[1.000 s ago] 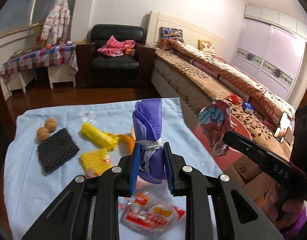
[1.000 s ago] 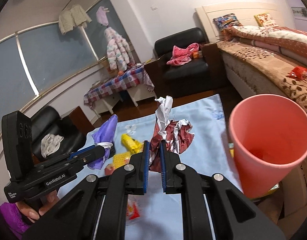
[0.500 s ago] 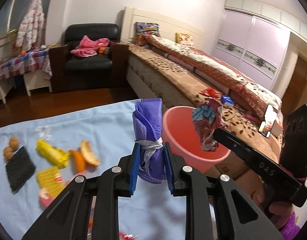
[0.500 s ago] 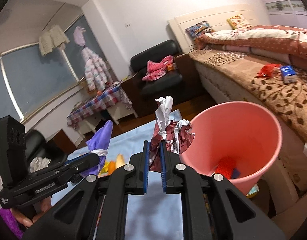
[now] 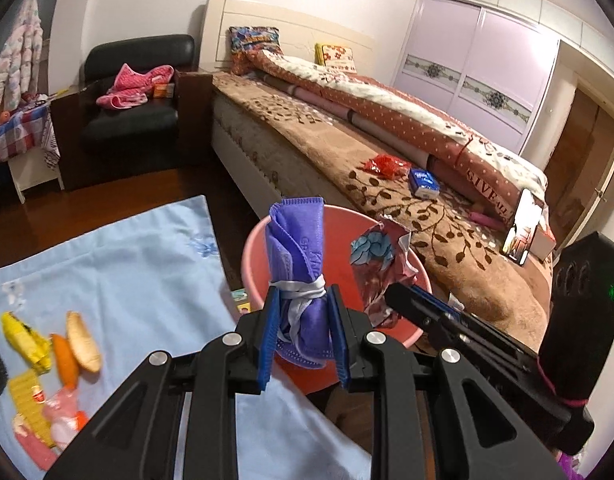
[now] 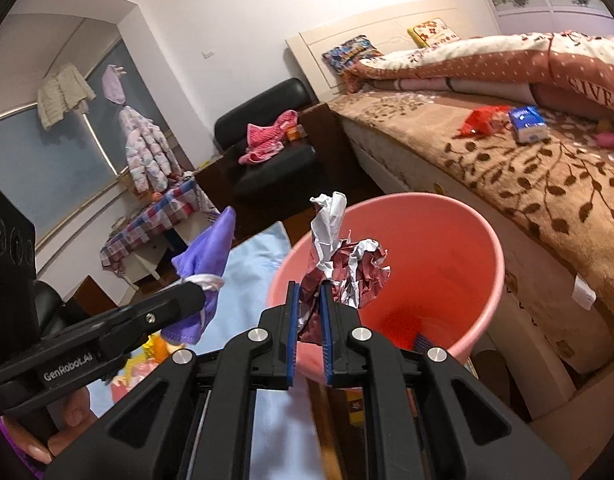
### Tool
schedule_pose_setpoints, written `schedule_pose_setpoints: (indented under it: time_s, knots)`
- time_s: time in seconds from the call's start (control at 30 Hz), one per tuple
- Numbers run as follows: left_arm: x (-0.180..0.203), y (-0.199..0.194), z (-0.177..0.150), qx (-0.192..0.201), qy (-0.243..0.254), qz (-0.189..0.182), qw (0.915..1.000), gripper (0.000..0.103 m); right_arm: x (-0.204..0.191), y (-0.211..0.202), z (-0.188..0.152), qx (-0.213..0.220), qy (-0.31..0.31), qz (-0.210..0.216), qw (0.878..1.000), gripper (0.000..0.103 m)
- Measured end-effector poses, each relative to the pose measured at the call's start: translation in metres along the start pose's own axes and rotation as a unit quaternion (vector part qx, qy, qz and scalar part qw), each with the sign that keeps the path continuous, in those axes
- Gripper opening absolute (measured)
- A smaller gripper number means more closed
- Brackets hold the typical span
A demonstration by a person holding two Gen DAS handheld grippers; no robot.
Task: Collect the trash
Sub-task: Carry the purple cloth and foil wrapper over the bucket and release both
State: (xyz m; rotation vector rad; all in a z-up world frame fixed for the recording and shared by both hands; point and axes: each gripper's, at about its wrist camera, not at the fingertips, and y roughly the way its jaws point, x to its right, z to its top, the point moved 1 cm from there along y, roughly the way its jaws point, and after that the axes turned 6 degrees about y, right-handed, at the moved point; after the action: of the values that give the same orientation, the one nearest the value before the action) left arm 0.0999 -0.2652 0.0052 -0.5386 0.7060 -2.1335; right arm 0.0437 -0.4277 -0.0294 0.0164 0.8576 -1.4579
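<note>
My left gripper [image 5: 303, 320] is shut on a folded purple face mask [image 5: 297, 256], held upright in front of the pink bin [image 5: 403, 332]. The mask also shows in the right wrist view [image 6: 211, 252]. My right gripper [image 6: 310, 324] is shut on a crumpled red and silver wrapper [image 6: 339, 264], held over the near rim of the pink bin [image 6: 467, 240]. The wrapper also shows in the left wrist view [image 5: 381, 256], over the bin's mouth. Red and blue trash lies at the bin's bottom.
A light blue cloth [image 5: 107, 272] covers the table at left, with yellow wrappers [image 5: 25, 344], an orange piece [image 5: 63, 358] and a bread piece [image 5: 83, 340] on it. A bed [image 5: 387, 140] lies to the right, with a red wrapper [image 5: 387, 164] and blue pack [image 5: 425, 182] on it.
Both grippers have swung right from over the table toward the pink bin, carrying the mask and the wrapper. The bin is now close under both.
</note>
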Motion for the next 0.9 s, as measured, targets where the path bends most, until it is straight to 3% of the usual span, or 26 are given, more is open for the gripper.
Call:
schedule_pose_setpoints:
  time_s: [0.33, 0.57, 0.7, 0.9]
  knots:
    - [0.005, 0.052, -0.001, -0.043, 0.004, -0.011, 0.999, 0.024, 0.019, 0.018, -0.003, -0.008, 0.01, -0.027, 1.0, 0.011]
    - [0.005, 0.064, -0.003, -0.047, 0.006, -0.003, 0.9989, 0.024, 0.026, 0.026, -0.007, -0.017, 0.015, -0.039, 0.999, 0.011]
    - [0.004, 0.062, -0.003, -0.043, 0.009, 0.007, 0.999, 0.038, 0.024, 0.03, -0.007, -0.021, 0.013, -0.05, 0.998, 0.011]
    - [0.004, 0.053, -0.001, -0.037, 0.005, 0.004, 0.9993, 0.042, 0.026, 0.032, -0.005, -0.024, 0.017, -0.053, 0.998, 0.024]
